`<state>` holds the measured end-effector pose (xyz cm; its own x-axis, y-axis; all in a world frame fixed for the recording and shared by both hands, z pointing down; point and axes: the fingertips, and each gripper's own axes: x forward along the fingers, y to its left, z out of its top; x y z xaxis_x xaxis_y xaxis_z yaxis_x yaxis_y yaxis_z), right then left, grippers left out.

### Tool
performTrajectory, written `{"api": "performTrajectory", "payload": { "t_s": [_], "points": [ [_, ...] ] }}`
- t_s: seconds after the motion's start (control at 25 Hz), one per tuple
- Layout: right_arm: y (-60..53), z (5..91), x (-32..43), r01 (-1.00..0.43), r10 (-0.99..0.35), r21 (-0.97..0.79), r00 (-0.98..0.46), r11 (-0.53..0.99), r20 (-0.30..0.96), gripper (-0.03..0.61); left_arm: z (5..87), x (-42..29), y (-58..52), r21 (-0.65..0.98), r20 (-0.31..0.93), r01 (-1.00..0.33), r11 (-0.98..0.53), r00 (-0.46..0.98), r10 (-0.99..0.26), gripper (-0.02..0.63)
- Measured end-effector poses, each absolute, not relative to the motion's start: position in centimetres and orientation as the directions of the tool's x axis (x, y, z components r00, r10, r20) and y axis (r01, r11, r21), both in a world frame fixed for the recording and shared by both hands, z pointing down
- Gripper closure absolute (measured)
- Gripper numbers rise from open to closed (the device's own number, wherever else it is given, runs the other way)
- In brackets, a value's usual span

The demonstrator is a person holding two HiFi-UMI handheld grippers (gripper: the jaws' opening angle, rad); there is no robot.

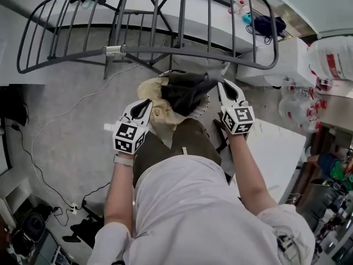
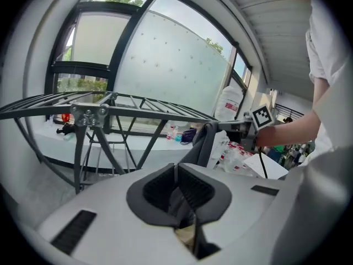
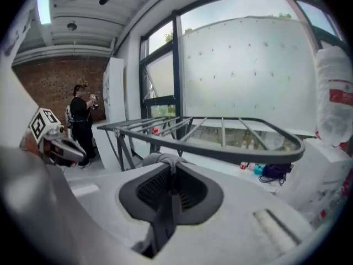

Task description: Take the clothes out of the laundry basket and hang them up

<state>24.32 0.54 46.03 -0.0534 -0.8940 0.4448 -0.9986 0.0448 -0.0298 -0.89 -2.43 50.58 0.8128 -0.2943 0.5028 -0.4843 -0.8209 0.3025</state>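
A dark grey garment hangs stretched between both grippers above the laundry basket. My right gripper is shut on one end of it; in the right gripper view the cloth bunches at the jaw tips. My left gripper is shut on the other end, with dark fabric pinched low between its pads. From the left gripper view the garment rises to the right gripper. A beige cloth lies in the basket below. The grey drying rack stands just beyond, its bars level.
A white table stands at the right, close to my right arm. Packs of bottles lie beyond it. Cables run over the floor at the left. A person stands far back by the brick wall.
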Motion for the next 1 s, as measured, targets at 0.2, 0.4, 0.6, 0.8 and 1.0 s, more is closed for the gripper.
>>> {"api": "performTrajectory", "payload": {
  "t_s": [0.2,0.4,0.6,0.8,1.0],
  "points": [
    [1.5,37.2,23.4,-1.000,-0.958,0.011,-0.016,0.020,0.285,0.552,49.5,2.0,-1.6,0.300,0.473,-0.370,-0.879,0.858,-0.199,0.611],
    [1.1,29.4,22.4,-0.999,-0.988,0.046,-0.022,0.030,0.152,0.552,49.3,4.8,-0.2,0.293,0.463,-0.279,-0.914,0.878,-0.119,0.493],
    [0.7,22.7,21.7,-0.995,-0.998,0.096,-0.038,0.042,0.046,0.552,48.7,8.4,0.3,0.257,0.458,-0.207,-0.944,0.886,-0.069,0.434],
    [1.1,16.0,21.4,-0.994,-0.995,0.095,-0.062,0.054,-0.082,0.552,48.0,12.3,0.5,0.232,0.442,-0.178,-0.956,0.895,-0.059,0.366],
    [2.2,10.4,21.6,-0.995,-0.977,0.078,-0.081,0.066,-0.195,0.552,48.1,16.1,0.7,0.189,0.447,-0.180,-0.965,0.891,-0.079,0.334]
  ]
}}
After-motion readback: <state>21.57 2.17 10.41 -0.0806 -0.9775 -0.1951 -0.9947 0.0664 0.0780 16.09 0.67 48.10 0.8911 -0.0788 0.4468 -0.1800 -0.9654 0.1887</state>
